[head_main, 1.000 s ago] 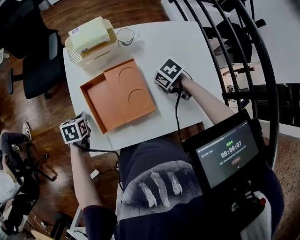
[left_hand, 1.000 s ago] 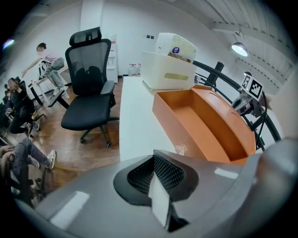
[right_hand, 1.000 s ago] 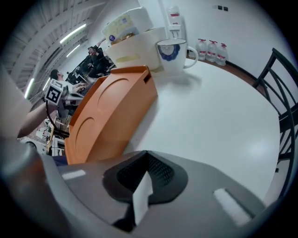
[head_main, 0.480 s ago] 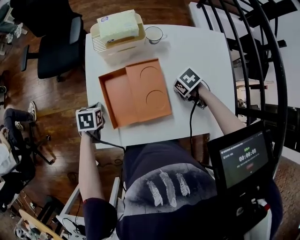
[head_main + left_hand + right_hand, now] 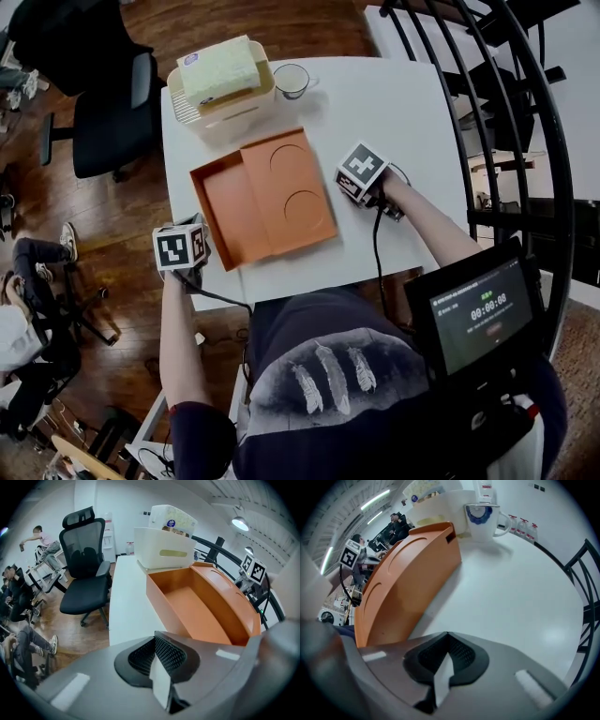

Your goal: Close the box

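An orange box [image 5: 221,203] lies open in the middle of the white table [image 5: 394,103]. Its lid [image 5: 292,188], marked with two round recesses, slopes up and out from the tray's right side. In the left gripper view the empty tray [image 5: 194,609] is just ahead. In the right gripper view the lid's outer face [image 5: 405,585] fills the left. My left gripper [image 5: 181,247] hangs off the table's left front edge, shut and empty [image 5: 161,667]. My right gripper [image 5: 360,172] sits on the table just right of the lid, shut and empty [image 5: 443,667].
A white basket [image 5: 208,108] holding a wrapped pack stands at the table's back left, with a mug [image 5: 292,82] beside it. A black office chair [image 5: 98,103] is on the left, a black railing [image 5: 487,112] on the right. A screen [image 5: 476,307] hangs near my chest.
Both grippers have edged closer to the box; the lid looms larger in the right gripper view. The box has not moved. My head view has shifted.
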Available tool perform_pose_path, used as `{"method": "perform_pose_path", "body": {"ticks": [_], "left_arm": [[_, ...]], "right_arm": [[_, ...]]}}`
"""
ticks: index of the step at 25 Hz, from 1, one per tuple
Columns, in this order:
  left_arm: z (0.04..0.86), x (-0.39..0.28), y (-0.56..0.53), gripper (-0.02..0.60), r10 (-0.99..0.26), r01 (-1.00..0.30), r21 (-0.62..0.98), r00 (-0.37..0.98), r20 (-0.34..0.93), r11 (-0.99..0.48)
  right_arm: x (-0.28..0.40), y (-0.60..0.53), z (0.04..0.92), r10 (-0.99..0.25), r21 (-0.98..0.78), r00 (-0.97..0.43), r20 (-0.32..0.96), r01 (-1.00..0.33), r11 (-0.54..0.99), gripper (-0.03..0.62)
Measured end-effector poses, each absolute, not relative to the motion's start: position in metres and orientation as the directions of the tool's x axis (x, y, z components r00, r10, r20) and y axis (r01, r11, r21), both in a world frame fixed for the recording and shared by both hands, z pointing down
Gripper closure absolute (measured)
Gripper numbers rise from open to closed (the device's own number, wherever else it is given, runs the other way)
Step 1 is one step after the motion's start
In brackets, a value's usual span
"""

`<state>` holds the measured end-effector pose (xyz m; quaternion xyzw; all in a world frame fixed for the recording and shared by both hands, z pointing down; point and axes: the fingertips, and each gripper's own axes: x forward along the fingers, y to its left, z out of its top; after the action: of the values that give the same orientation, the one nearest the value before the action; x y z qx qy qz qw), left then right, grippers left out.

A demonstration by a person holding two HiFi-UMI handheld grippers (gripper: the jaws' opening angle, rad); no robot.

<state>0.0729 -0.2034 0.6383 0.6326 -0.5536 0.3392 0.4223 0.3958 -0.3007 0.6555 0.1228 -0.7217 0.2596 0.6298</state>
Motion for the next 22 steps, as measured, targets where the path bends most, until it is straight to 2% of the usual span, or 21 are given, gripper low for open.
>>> {"method": "perform_pose_path", "body": {"ticks": [22], "left_arm": [[0.638,0.081,-0.230,0.566,-0.398,-0.982,0.176,0.190,0.897,-0.072]], "right_arm": [[0.396,-0.301,0.655,0.184,-0.244,-0.168,0.968,-0.494,0.834,0.589]]}}
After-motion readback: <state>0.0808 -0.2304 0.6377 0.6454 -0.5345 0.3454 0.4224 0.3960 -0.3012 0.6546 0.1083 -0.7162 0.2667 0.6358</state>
